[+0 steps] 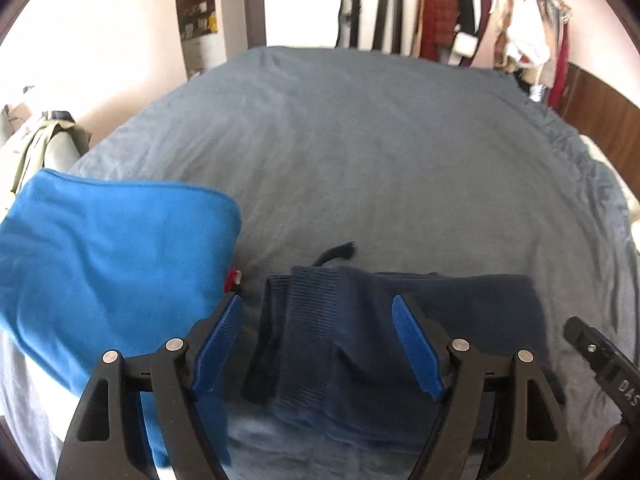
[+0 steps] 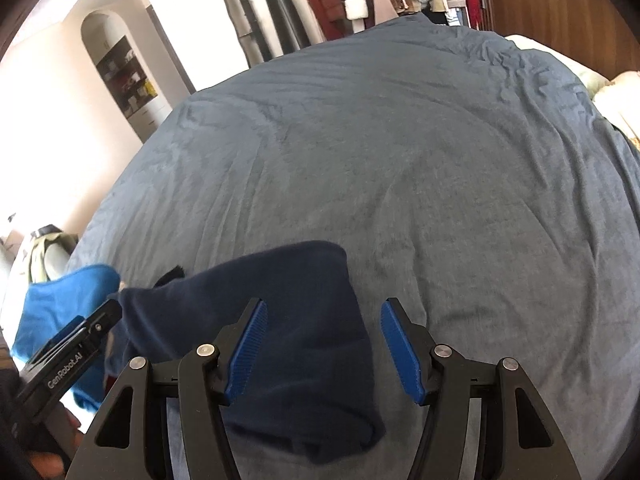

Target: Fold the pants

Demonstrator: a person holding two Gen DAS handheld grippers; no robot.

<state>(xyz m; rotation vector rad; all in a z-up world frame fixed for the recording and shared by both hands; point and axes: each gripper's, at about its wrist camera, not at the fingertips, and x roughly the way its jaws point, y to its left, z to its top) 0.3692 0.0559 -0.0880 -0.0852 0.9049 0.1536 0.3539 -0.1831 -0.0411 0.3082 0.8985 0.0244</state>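
Both grippers tilt steeply down over the bed [image 2: 400,152], side by side, left gripper [image 1: 318,344] on the left, right gripper [image 2: 322,350] on the right. A bit of a hand [image 2: 48,456] shows at the lower left edge of the right wrist view, behind the left tool.

Pants [image 1: 360,340], dark navy, folded into a compact bundle, lie on the grey-blue bed cover at the near edge. Long axis runs roughly left-right across both views; ribbed waistband or cuff end sits at the left, a black drawstring tip [image 1: 340,252] pokes out beyond it toward the far side.

Left jaws wide apart, pads not pressing anything; the ribbed end of the pants lies below and between them, whether a pad touches cloth can't be told. Right jaws moderately wide, nothing gripped; the right end of the bundle lies under the left pad and partly in the gap, bare cover under the right pad.

Bright blue folded garment [image 1: 112,264] lies just left of the pants
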